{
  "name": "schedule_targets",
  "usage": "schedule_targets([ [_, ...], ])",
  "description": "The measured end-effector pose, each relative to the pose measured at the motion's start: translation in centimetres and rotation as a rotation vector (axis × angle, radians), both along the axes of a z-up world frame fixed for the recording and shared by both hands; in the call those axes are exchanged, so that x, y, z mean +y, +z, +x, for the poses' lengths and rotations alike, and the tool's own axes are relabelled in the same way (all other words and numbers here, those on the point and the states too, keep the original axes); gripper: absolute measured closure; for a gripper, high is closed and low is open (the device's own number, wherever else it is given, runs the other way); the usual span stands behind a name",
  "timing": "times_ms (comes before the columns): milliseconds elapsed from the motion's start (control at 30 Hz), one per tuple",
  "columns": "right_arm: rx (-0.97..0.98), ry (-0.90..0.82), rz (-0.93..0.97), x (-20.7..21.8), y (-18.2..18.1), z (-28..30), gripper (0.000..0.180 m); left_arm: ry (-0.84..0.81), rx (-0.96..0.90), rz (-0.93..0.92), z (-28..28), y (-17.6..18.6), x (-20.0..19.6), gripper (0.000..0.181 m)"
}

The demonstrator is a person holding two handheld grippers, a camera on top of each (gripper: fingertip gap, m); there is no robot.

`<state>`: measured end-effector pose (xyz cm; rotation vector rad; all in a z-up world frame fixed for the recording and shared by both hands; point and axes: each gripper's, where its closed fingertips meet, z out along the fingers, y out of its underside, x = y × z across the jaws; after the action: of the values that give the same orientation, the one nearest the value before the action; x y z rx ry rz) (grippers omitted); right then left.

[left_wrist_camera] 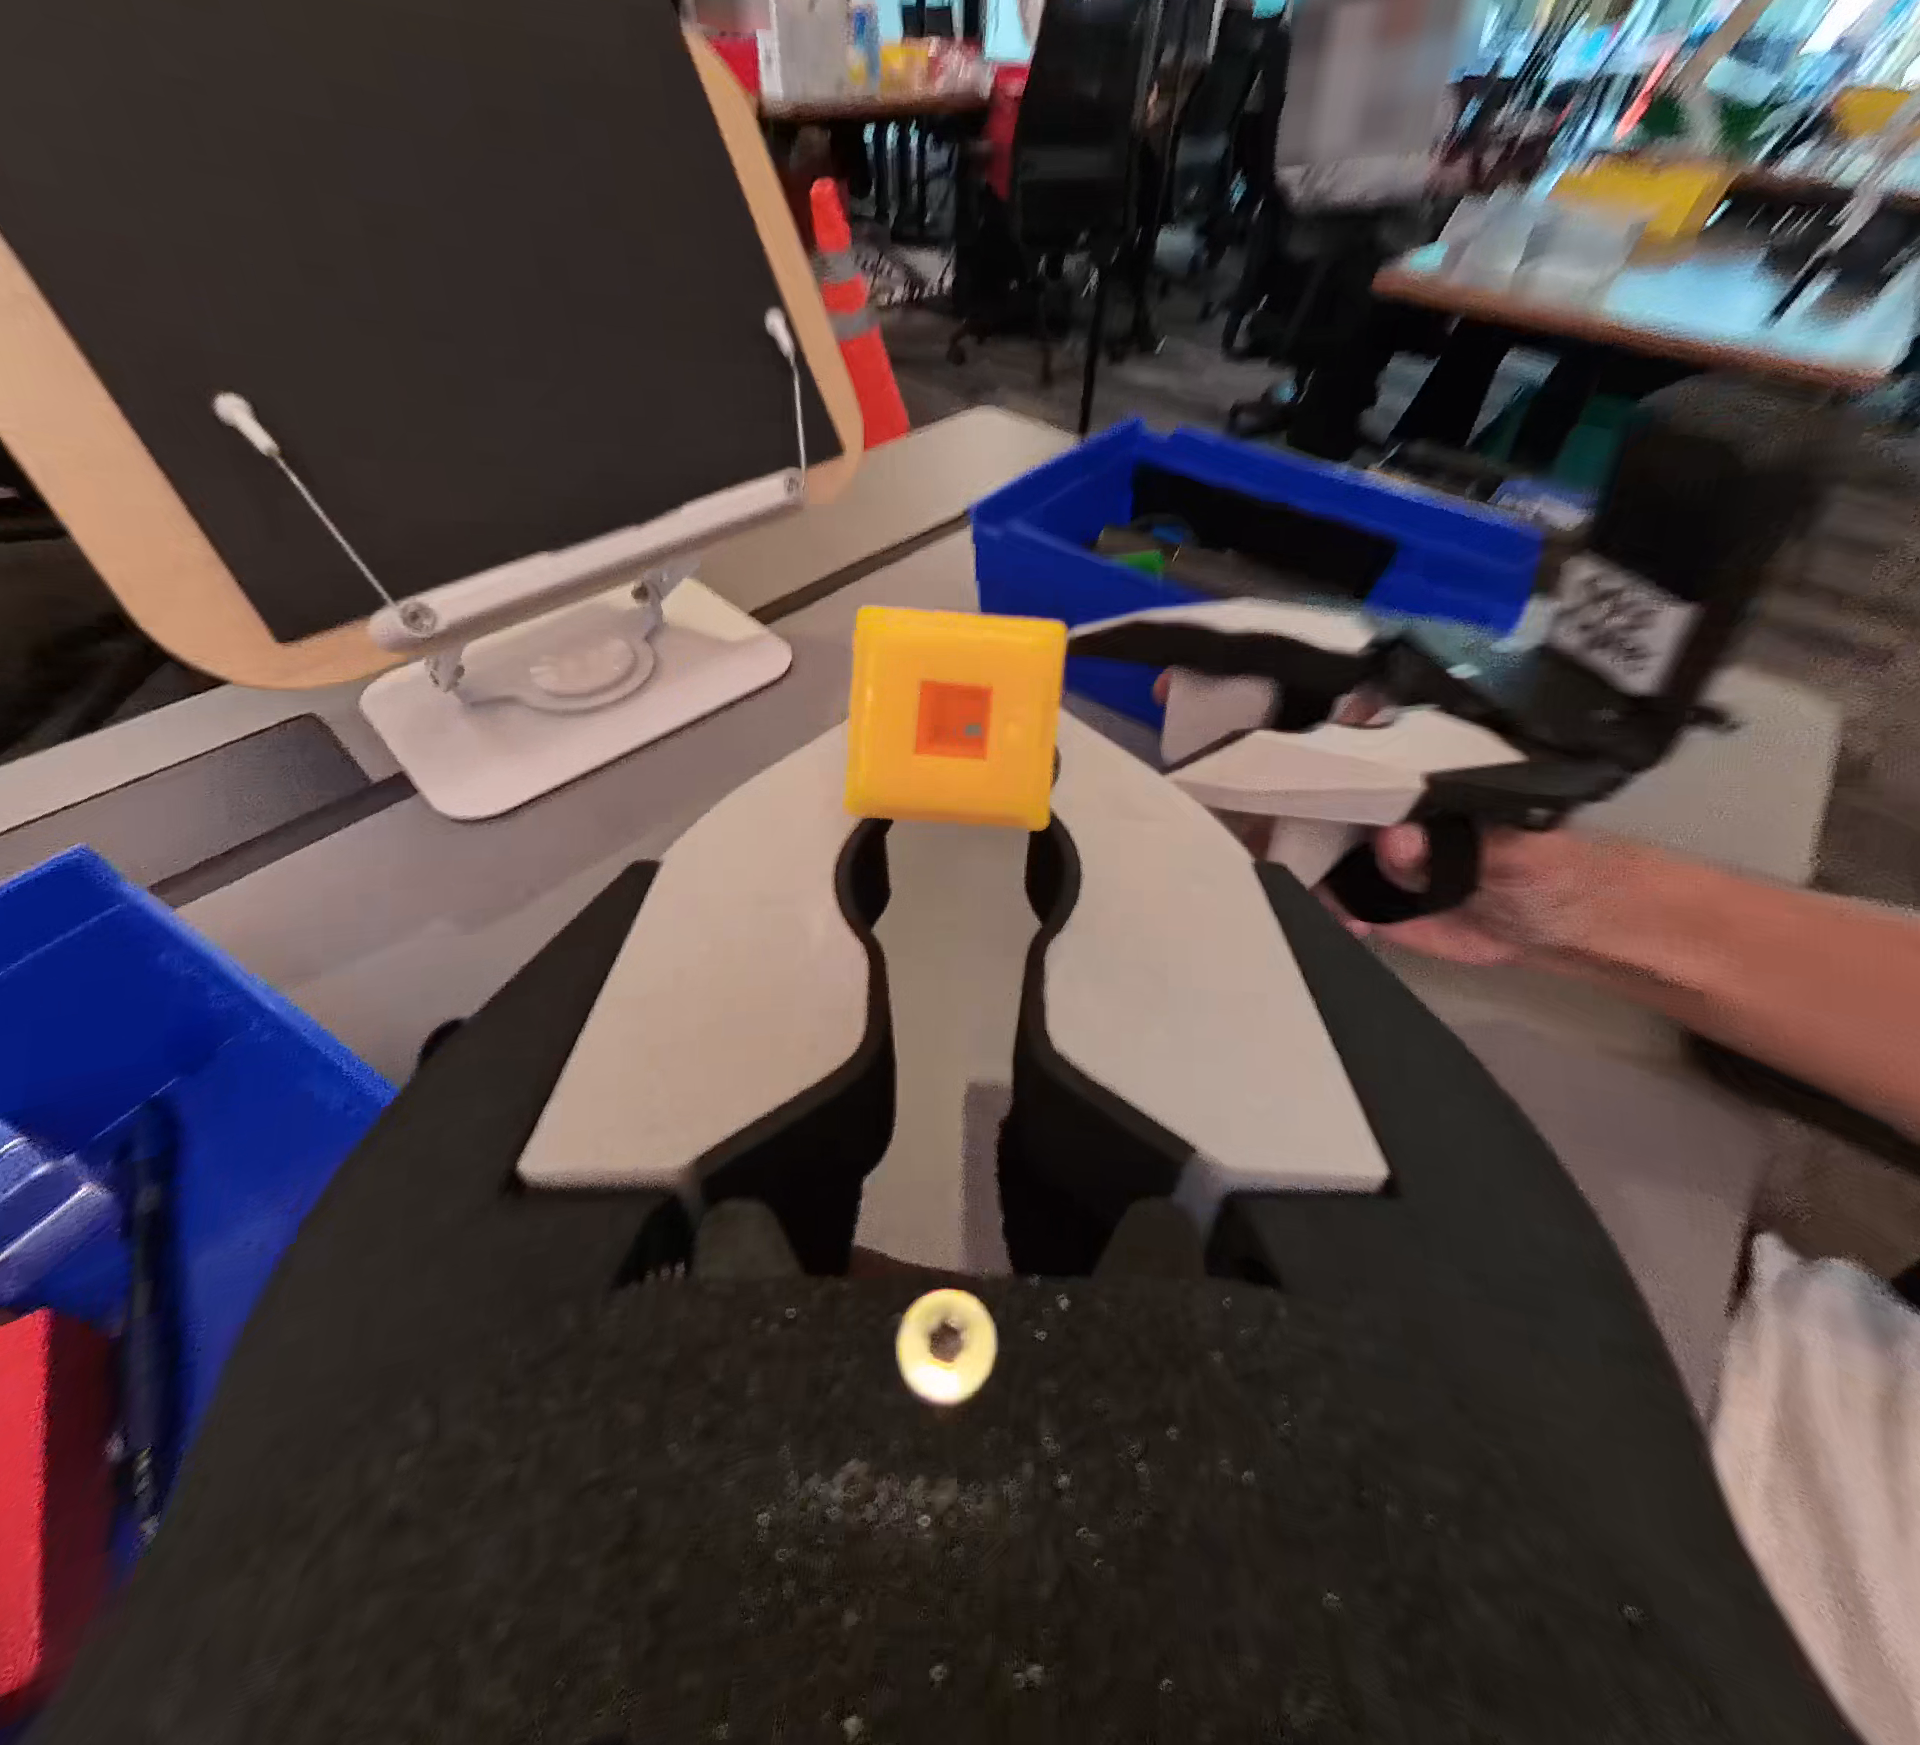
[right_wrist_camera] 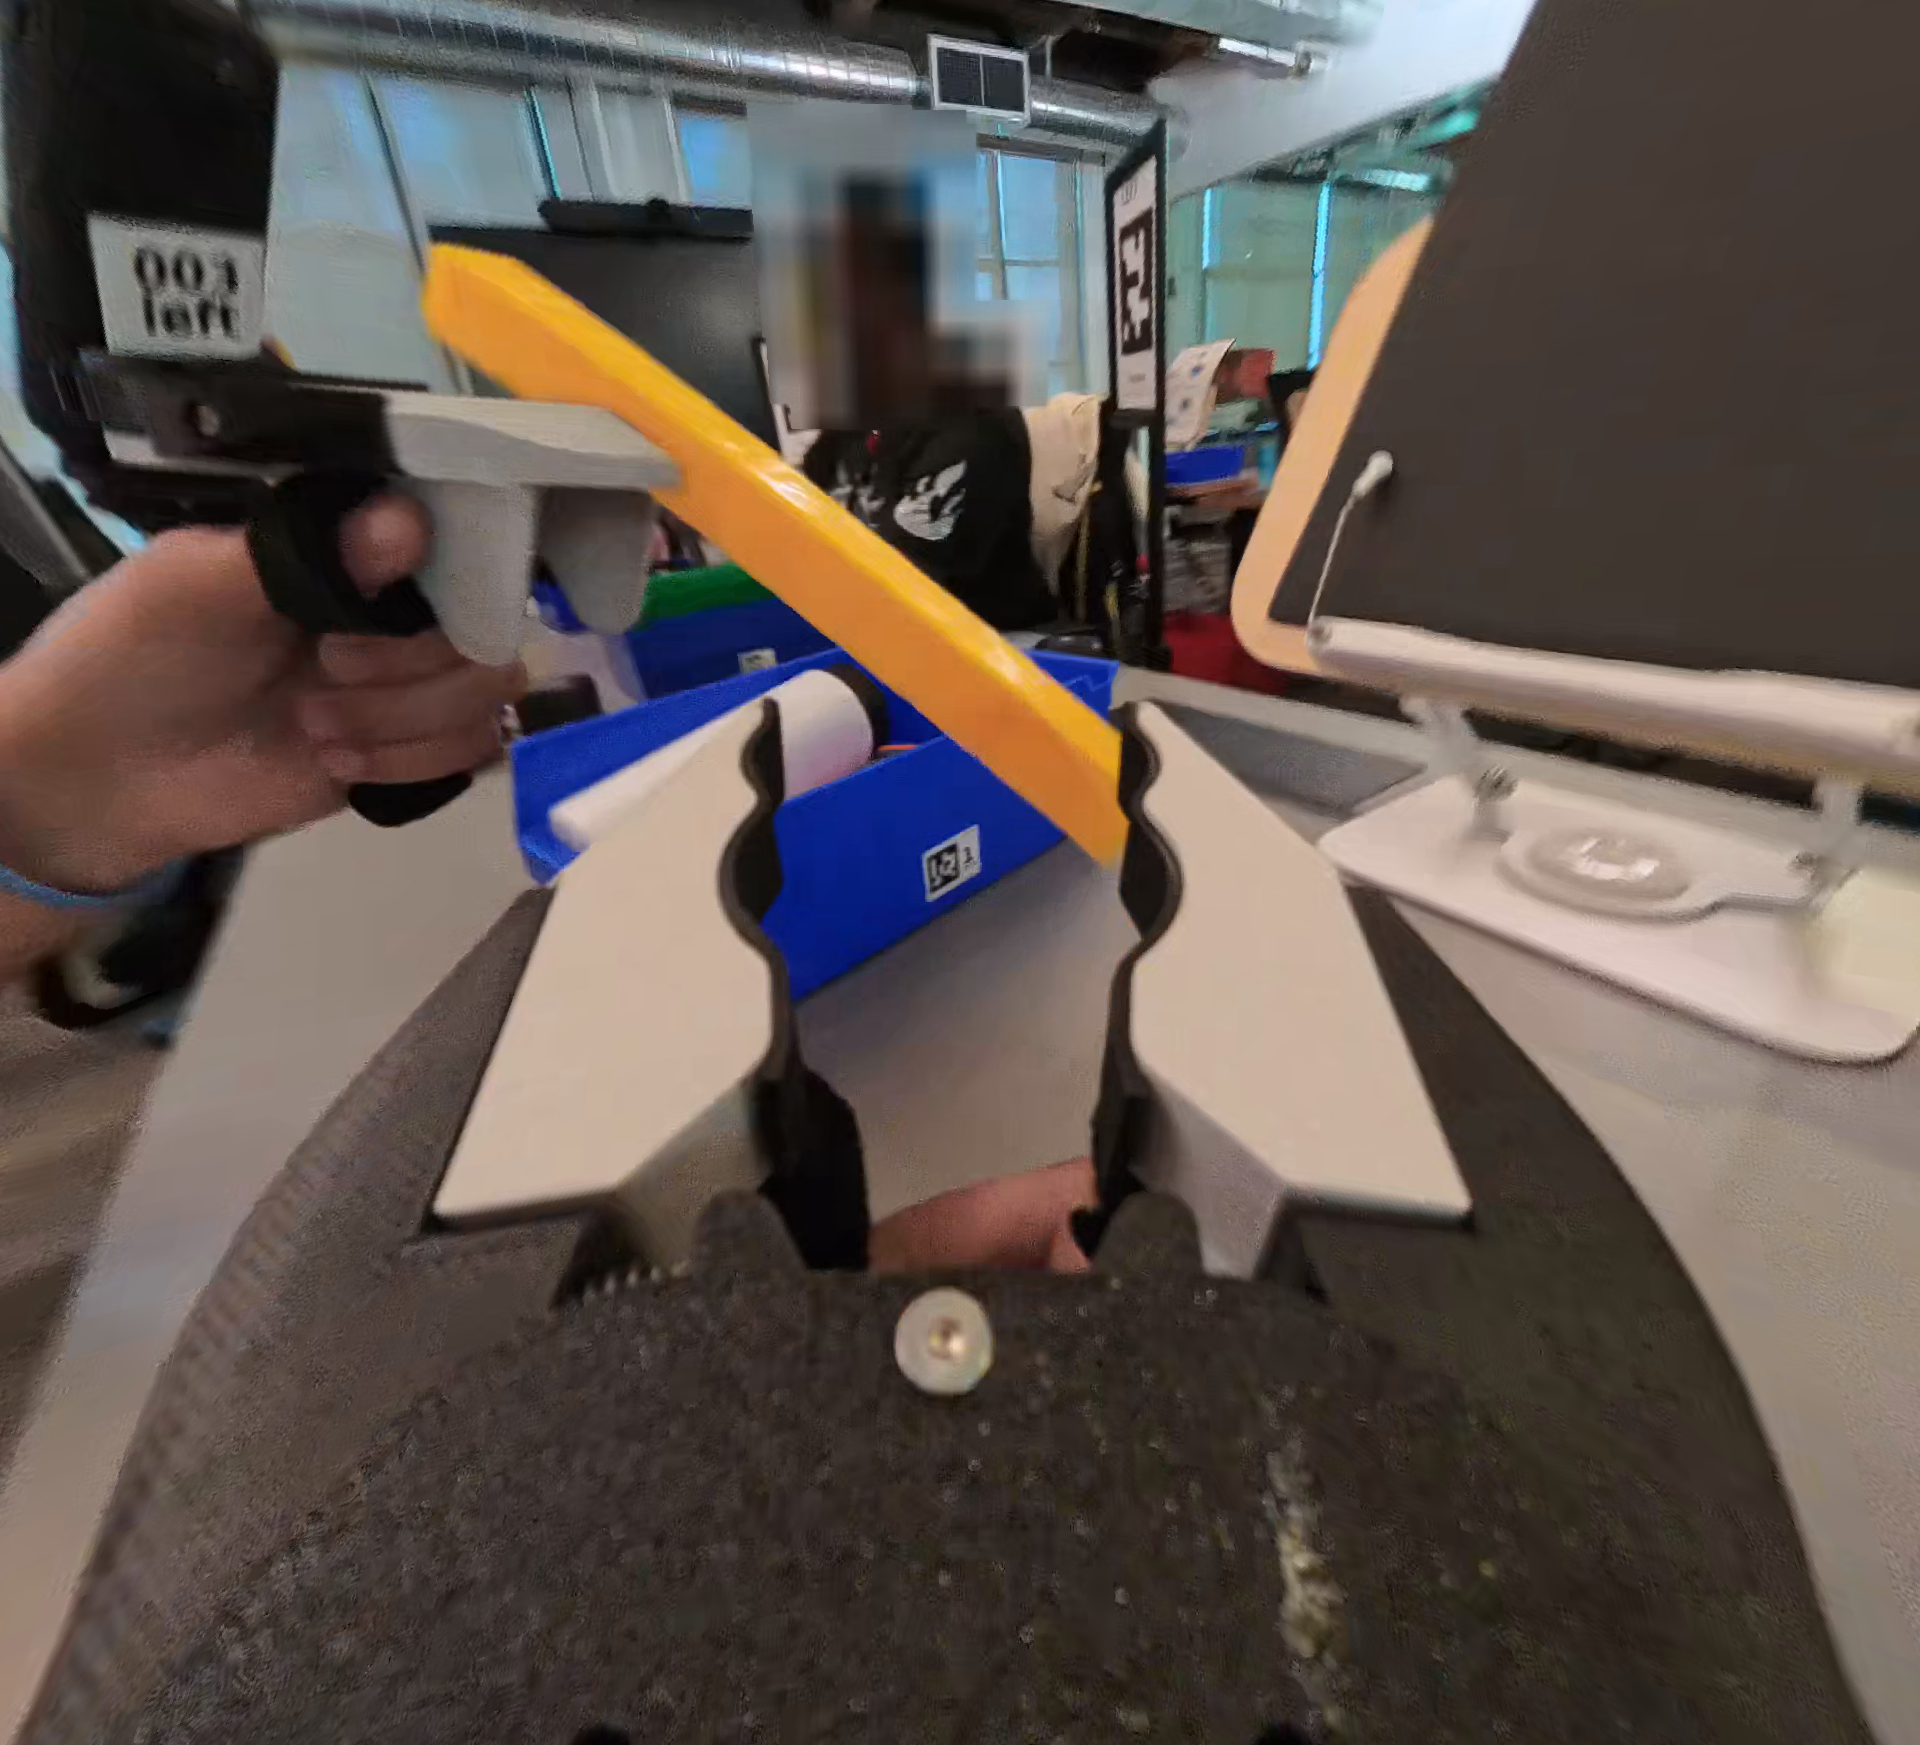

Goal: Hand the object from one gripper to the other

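In the left wrist view, the yellow object (left_wrist_camera: pixel 954 721) is clamped end-on between the left gripper (left_wrist_camera: pixel 954 822) above the table (left_wrist_camera: pixel 312 926), so its free length can be offered, and in the right wrist view the right gripper (right_wrist_camera: pixel 945 760) is held wide at its lower end, seemingly to receive it.

1. Yellow object (right_wrist_camera: pixel 790 532): smooth, slightly glossy plastic.
2. Left gripper (left_wrist_camera: pixel 951 822): matt grey plastic fingers (left_wrist_camera: pixel 748 968), rough speckled black body.
3. Blue bin (left_wrist_camera: pixel 1226 542): glossy plastic.
4. Stand (left_wrist_camera: pixel 582 687): smooth white metal-looking base.
5. Tabletop (right_wrist_camera: pixel 1662 1228): matt grey.
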<state>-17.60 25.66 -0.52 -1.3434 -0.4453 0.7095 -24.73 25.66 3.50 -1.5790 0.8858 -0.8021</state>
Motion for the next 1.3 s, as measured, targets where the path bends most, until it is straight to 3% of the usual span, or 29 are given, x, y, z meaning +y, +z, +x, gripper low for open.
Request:
schedule_targets([
  [100,0.118,0.131,-0.106,0.1,-1.0,0.8,0.114,-0.101,-0.165,-0.063,-1.2,2.5,-0.5,0.159],
  [200,0.3,0.301,-0.119,-1.5,0.8,-0.1,0.113,-0.229,-0.308,-0.149,-1.6,4.1,-1.5,0.159],
  [367,0.484,0.487,-0.098,-3.6,3.9,-0.3,0.115,-0.341,-0.353,-0.23,-0.8,3.9,-2.8,0.159],
  [500,0.464,0.554,-0.089,-4.7,3.8,-0.6,0.123,-0.41,-0.354,-0.301,0.1,3.2,-3.6,0.159],
  [667,0.447,0.607,-0.048,-5.5,3.9,-0.7,0.157,-0.465,-0.337,-0.384,1.0,1.5,-3.9,0.159],
  [1300,0.395,0.615,-0.186,-4.6,2.3,-0.6,0.158,-0.458,-0.227,-0.413,1.1,-0.4,-3.7,0.159],
])
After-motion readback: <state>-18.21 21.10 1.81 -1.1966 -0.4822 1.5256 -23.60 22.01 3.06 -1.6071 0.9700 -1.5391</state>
